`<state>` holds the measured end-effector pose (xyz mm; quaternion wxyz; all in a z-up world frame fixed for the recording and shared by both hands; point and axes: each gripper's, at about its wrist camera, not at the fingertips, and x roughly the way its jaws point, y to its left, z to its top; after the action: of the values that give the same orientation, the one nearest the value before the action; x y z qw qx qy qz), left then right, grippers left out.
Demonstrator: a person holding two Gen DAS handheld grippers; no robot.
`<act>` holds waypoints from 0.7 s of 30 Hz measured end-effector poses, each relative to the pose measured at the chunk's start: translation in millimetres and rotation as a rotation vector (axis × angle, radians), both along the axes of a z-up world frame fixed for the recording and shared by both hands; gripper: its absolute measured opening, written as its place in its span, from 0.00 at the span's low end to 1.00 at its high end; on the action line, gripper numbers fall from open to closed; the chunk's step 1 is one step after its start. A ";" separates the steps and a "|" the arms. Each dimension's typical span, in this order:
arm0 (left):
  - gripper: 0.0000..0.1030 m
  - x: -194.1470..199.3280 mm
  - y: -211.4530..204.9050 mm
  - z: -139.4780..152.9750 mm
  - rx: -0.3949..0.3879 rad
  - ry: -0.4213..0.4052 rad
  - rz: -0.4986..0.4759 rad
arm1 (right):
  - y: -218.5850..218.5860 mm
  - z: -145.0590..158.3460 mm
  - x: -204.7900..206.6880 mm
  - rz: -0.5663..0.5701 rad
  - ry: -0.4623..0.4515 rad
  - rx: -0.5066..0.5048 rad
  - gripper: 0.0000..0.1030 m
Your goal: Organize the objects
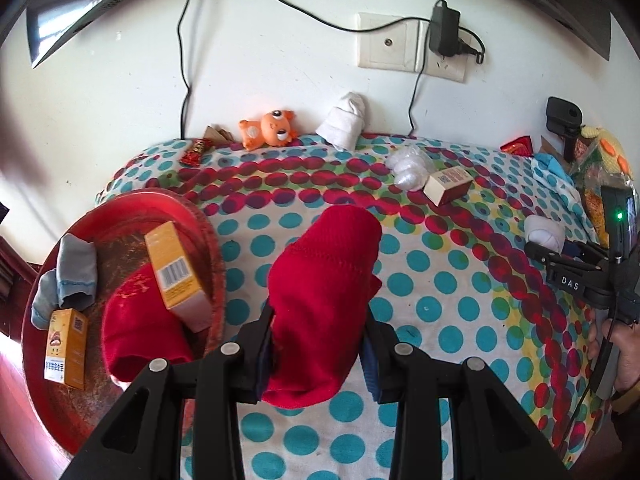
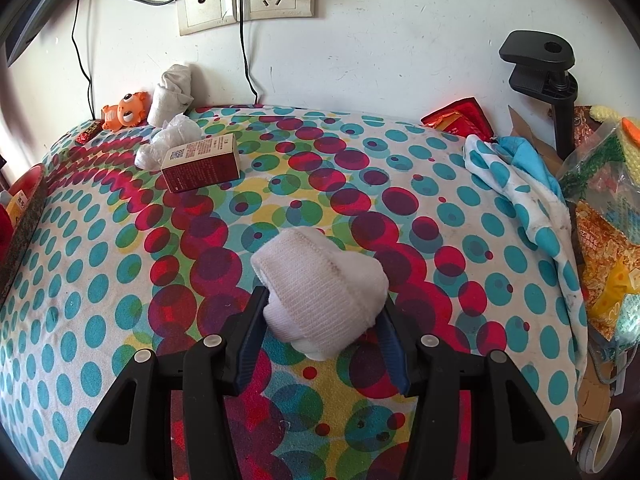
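At the left edge of the counter [image 1: 440, 280], which is covered by a polka-dot cloth, sits a round red tray [image 1: 60, 392]. In it lie a folded red sock [image 1: 136, 332], a rolled grey-blue sock [image 1: 68, 276], a tall orange box [image 1: 176, 272] showing a barcode and leaning on the tray's rim, and a smaller orange box [image 1: 66, 348] standing upright with a cartoon face, a QR code and print too small to read. The left gripper [image 1: 318, 340] has its fingers closed on a rolled red sock [image 1: 324, 292], pinched from both sides and held just right of the tray rim, above the cloth. The right gripper [image 2: 324, 320] has its fingers clamped on a rolled white sock [image 2: 324, 296], held over the middle of the cloth; in the left wrist view that gripper's body bears the letters "DAS". Farther back on the counter lies a dark red and cream box [image 2: 202, 162] carrying a QR code and fine print that cannot be read, touching a crumpled clear plastic bag [image 2: 168, 140]. Against the wall stand another rolled white sock [image 2: 172, 94] and an orange rubber toy [image 2: 124, 112]. A power adapter [image 1: 442, 26] is plugged into the wall socket [image 1: 400, 42]. At the right edge are a black clamp stand [image 2: 548, 76], a red packet [image 2: 460, 120] and a bunched blue-dotted cloth [image 2: 516, 184].
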<state>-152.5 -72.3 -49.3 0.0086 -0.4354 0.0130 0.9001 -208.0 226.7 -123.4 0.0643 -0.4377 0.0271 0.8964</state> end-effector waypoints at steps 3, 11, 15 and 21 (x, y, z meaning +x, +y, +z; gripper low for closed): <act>0.35 3.2 -11.4 7.2 0.006 0.013 0.030 | 0.3 0.0 -0.2 0.000 0.000 0.000 0.48; 0.35 9.8 -45.2 23.7 -0.020 0.030 0.101 | 0.7 0.2 -0.2 -0.001 -0.001 0.000 0.48; 0.35 10.7 -61.5 26.4 -0.041 0.027 0.125 | 0.6 0.3 0.0 -0.001 -0.001 0.001 0.49; 0.35 13.4 -87.5 27.0 -0.056 0.030 0.180 | 0.8 0.4 0.0 -0.002 -0.001 -0.001 0.49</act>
<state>-139.1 -159.7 -22.4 -0.0846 -0.4216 -0.0010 0.9028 -207.9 227.4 -123.0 0.0650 -0.4381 0.0280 0.8962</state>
